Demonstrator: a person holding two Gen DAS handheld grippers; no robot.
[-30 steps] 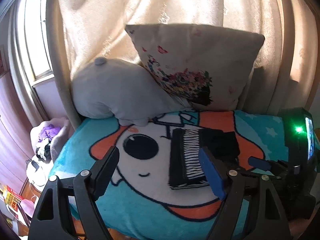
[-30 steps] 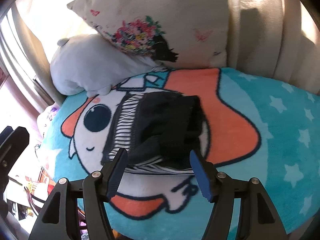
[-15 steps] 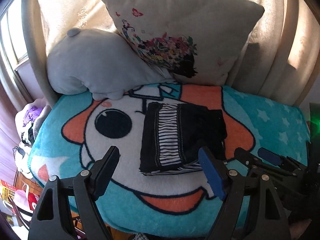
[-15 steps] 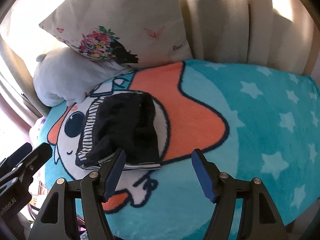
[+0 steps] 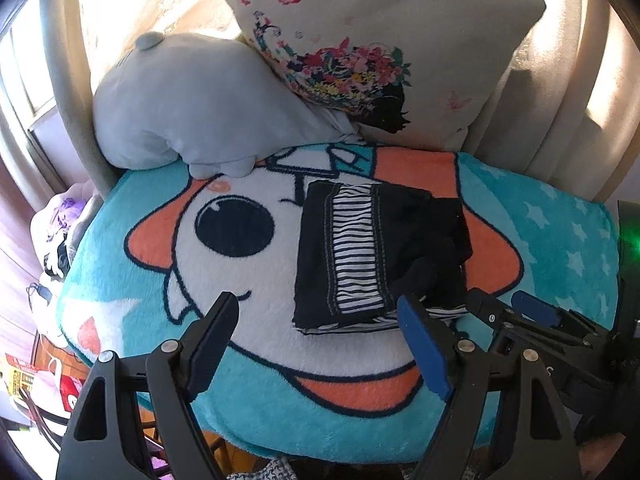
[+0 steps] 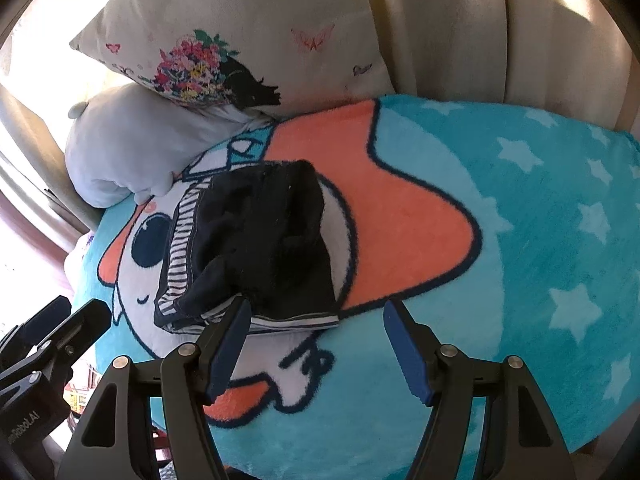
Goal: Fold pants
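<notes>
Nearest, left gripper hangs over the near edge of the blanket, jaws spread wide, nothing between them. Right gripper same: jaws apart, empty, just short of the pants' near edge. Its left fingertip sits close to the hem; touching or not, can't tell.

Pants, black with a striped panel, lie folded into a compact, roughly rectangular stack near the blanket's middle, over the white cartoon face, closer to the far edge than the near one. Left part flat and tidy. Right part, in the right wrist view, is lumpy, top black layer bunched and puffed up, striped layer poking out beneath along the near edge.

Step judged: folds look done, both grippers clear of the cloth. Either finished or a last tidy-up. If tidying, next move calls for pressing or smoothing the bunched top layer on the right side and squaring the near edge, low flat contact so the stack doesn't drag on the fleece.

Far edge: grey plush and floral pillow lean against the curtain, well apart from the grippers.
</notes>
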